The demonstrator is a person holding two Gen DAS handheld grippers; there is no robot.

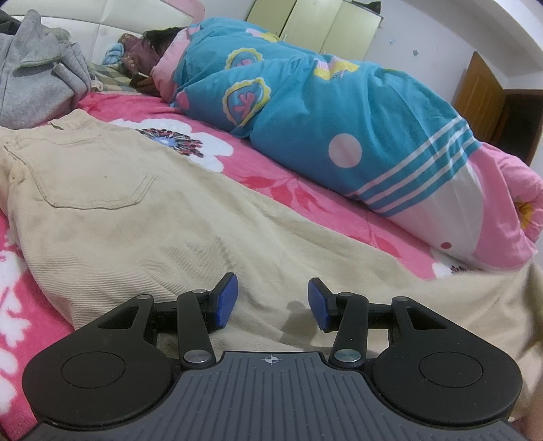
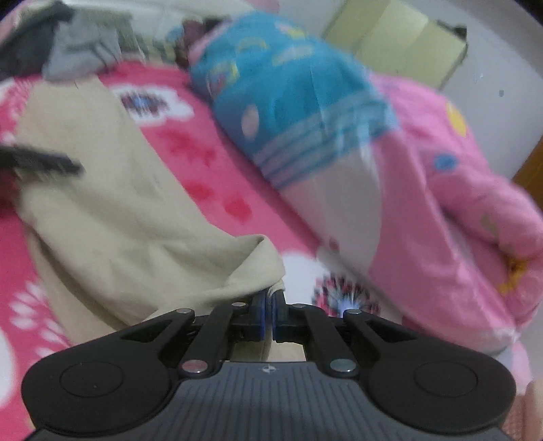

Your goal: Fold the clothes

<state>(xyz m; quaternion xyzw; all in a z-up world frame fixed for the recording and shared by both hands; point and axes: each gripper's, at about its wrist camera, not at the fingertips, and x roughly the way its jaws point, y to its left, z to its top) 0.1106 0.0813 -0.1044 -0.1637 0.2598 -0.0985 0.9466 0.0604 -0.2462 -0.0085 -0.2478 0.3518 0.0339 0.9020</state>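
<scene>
Beige trousers (image 1: 142, 210) lie spread on the pink floral bedspread (image 1: 271, 183), back pocket up at the left. My left gripper (image 1: 271, 298) hovers low over the trouser cloth, jaws open, nothing between its blue pads (image 1: 225, 300). In the blurred right wrist view, my right gripper (image 2: 271, 305) is shut on the end of a trouser leg (image 2: 247, 271), which is lifted and bunched at the pads. The rest of the beige trousers (image 2: 101, 190) stretches away to the upper left.
A rolled blue and pink quilt (image 1: 322, 112) runs along the far side of the bed, with a person lying under it, dark hair (image 1: 159, 34) showing. Grey clothes (image 1: 37, 71) are heaped at the back left. A green wardrobe (image 1: 315, 23) and a wooden door (image 1: 478, 88) stand behind.
</scene>
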